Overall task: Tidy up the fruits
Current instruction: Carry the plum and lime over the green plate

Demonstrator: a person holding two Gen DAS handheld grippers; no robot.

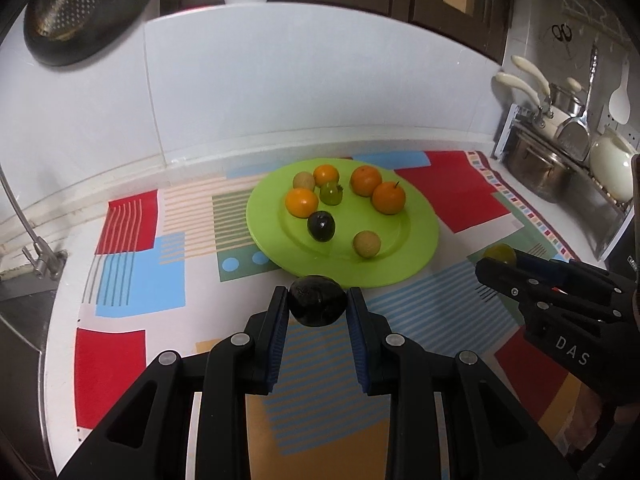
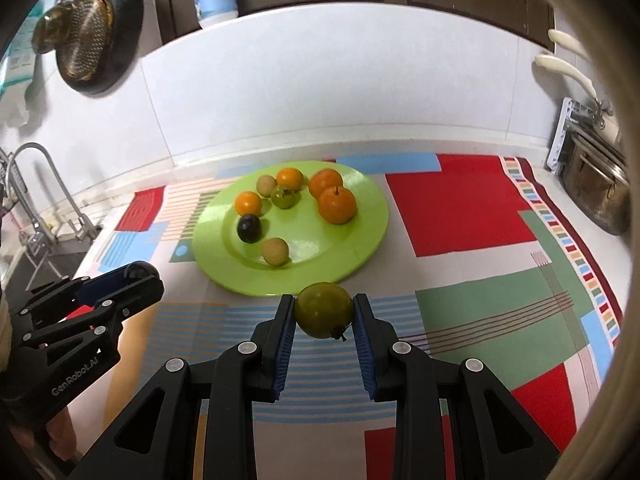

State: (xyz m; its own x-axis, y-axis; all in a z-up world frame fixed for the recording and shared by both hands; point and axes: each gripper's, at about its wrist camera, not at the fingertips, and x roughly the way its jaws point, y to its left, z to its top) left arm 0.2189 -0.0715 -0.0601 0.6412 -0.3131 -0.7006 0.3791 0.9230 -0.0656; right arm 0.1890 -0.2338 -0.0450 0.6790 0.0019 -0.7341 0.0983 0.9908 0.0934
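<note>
Clamped in the left gripper (image 1: 318, 306) sits a dark fruit (image 1: 318, 300), just in front of the green plate (image 1: 420, 240); the right gripper (image 2: 324, 316) pinches a green fruit (image 2: 324, 314) there too (stem showing), other fruit on the plate.

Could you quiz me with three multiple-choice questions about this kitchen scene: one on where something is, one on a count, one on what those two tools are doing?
1. Where is the green plate?
A. In the sink
B. On the patterned cloth
C. On a shelf

2. How many orange fruits lie on the plate?
A. Two
B. Four
C. Six

3. What is the left gripper doing?
A. Its fingers are shut on a dark fruit
B. Hanging open
C. Holding a spoon

Answers:
1 B, the plate sits on the cloth near the wall.
2 B, four orange fruits show among seven fruits on the plate.
3 A, the dark fruit is pinched between the pads, while the right gripper pinches a green fruit.
</note>
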